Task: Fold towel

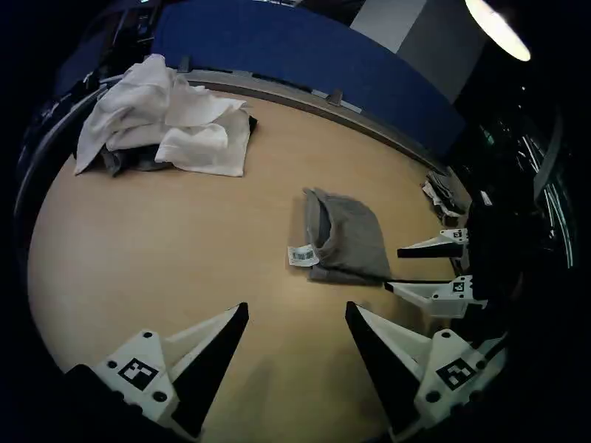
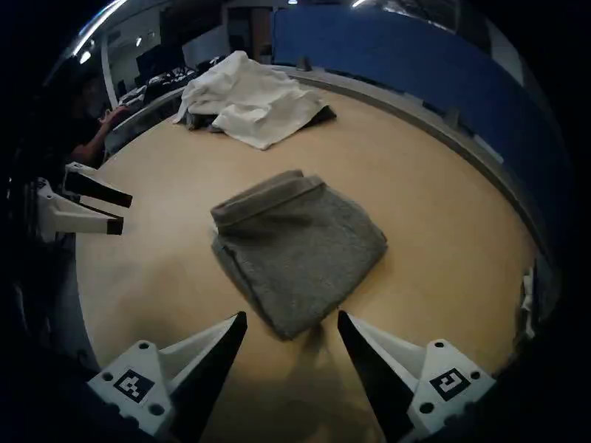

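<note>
Lying on the table: grey towel (image 2: 295, 247), folded into a thick, roughly square bundle, flat on the wooden table (image 2: 428, 221) near its middle
Towel's fold: in the right gripper view a rolled edge runs along the far side of the bundle
Label: a small white label (image 1: 303, 255) sticks out from the towel's side onto the wood, seen in the left gripper view
Right gripper (image 2: 291, 315): fingers spread apart, grasping nothing; the towel's near corner shows between the two tips, with neither finger pressing on it
Left gripper (image 1: 295, 306): fingers released and wide, bare wood between them; the towel lies ahead and to the right, apart from the tips
Grippers to each other: in the left gripper view the right gripper's two fingers point at the towel's right edge, spread
White cloths (image 1: 166, 118): a loose crumpled heap at the table's far edge, well apart from the towel
Blue partition (image 1: 310, 52): stands along the table's far rim
Lamp (image 1: 499, 26): lit, upper right
Person (image 2: 96, 125): beyond the table's left edge in the right gripper view, one hand raised
</note>
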{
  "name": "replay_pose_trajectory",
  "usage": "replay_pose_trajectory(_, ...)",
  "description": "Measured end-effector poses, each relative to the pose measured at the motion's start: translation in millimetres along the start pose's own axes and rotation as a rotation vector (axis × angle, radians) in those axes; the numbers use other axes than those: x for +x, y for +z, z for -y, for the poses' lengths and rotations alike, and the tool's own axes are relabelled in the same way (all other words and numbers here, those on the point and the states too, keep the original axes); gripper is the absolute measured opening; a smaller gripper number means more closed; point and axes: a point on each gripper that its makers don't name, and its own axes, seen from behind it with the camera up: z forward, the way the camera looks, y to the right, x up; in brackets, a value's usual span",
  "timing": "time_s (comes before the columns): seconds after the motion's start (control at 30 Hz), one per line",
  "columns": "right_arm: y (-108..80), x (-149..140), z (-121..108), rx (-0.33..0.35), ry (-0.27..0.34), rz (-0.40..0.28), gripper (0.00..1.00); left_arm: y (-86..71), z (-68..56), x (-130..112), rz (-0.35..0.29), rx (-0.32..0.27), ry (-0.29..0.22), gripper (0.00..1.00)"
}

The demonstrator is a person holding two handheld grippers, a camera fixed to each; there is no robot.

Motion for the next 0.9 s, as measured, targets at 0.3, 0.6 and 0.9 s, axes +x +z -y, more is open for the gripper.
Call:
replay_pose_trajectory(0.3,5.8,-14,-1,-0.016,0.027,0.017,0.96,-1.9,-4.1,3,-0.002,0.001,0.012,0.98)
replay_pose_trajectory(0.6,8.6,-20,-1,-0.022,0.053,0.028,0.73,-1.5,-1.9,1,-0.002,0.002,0.01,0.98)
replay_pose_trajectory(0.9,13.3,-19,3,-0.006,0.097,0.025,0.39,0.3,-1.7,2,-0.002,0.003,0.011,0.98)
